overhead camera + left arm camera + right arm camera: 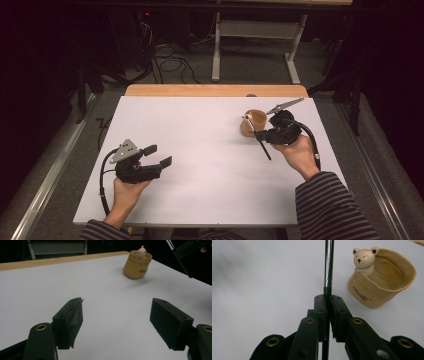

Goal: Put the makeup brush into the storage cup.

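Slim black-and-chrome pen (328, 267) clamped upright beside tan bear-figure holder (384, 282), table's right.

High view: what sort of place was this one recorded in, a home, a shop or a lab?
Probably a lab or workshop set up for recording. A bare white table stands on a grey floor in a dark room, loose cables trail behind it, and a metal-framed workbench stands farther back.
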A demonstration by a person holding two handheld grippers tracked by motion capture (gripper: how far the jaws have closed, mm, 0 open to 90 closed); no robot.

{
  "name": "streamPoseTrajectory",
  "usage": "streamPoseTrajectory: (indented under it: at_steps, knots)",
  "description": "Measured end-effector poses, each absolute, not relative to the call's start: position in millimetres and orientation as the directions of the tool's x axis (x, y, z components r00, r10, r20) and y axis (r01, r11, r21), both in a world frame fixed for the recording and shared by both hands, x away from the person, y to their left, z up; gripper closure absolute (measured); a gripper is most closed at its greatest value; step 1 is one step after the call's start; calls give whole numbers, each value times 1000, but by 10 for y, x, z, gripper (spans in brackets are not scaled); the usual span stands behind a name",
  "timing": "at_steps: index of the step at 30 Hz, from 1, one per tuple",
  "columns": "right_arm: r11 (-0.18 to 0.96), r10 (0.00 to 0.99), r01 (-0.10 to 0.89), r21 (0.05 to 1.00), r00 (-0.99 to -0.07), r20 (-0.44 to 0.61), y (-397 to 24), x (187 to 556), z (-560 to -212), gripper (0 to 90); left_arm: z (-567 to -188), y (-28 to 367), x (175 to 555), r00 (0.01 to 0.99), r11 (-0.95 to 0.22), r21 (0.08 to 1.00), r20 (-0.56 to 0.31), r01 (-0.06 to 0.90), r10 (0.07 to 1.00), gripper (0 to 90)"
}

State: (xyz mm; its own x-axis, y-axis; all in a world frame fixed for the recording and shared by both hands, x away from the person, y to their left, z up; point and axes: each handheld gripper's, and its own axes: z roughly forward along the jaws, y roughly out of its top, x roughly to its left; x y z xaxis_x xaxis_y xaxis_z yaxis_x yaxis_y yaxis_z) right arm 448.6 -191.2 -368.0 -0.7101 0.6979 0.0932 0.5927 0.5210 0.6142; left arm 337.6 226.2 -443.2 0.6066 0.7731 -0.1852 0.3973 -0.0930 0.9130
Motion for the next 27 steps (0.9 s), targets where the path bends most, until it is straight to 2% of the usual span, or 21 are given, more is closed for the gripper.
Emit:
streamPoseTrajectory:
  at_steps: [27]
  knots:
    - [438,722,571,694,-684,106,-2066,4515,-3637,860,-4434,2261,3377,606,-94,912,-185,398,774,271]
